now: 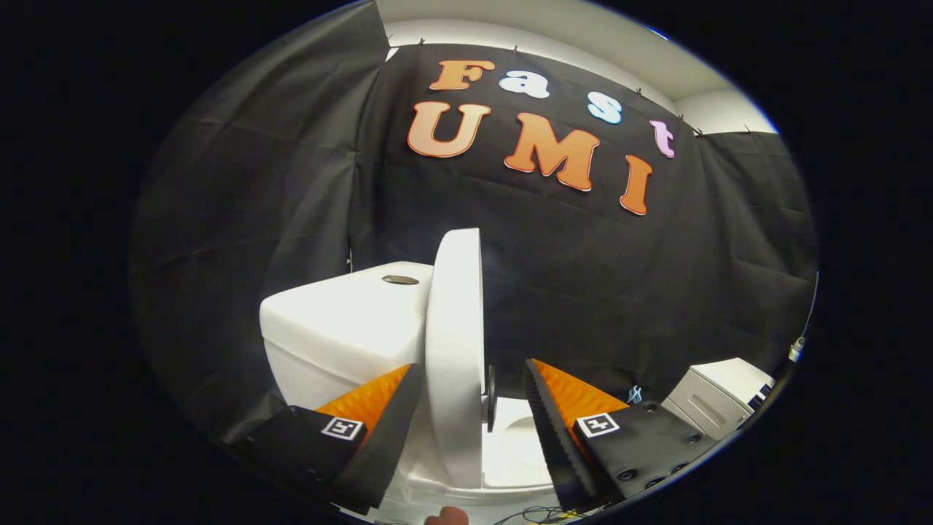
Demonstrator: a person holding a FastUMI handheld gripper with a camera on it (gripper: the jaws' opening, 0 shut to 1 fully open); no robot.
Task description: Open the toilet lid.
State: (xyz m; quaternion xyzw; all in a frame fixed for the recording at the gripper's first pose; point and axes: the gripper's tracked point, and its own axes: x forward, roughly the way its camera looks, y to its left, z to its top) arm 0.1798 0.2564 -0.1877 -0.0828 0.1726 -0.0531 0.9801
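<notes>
your gripper [470,408] sits with its fingers spread wide, and the toilet lid [455,350] stands on edge in the gap between them. the lid is raised, close to upright, seen edge-on. the left finger [390,430] lies just beside the lid's outer face; contact cannot be told. the right finger [550,430] is apart from the lid, a visible gap between. the tank [342,328] is behind the lid, with its flush button [400,280] on top. seat and bowl [514,452] lie below, between the fingers. a white cabinet [718,397] stands beyond the right finger.
</notes>
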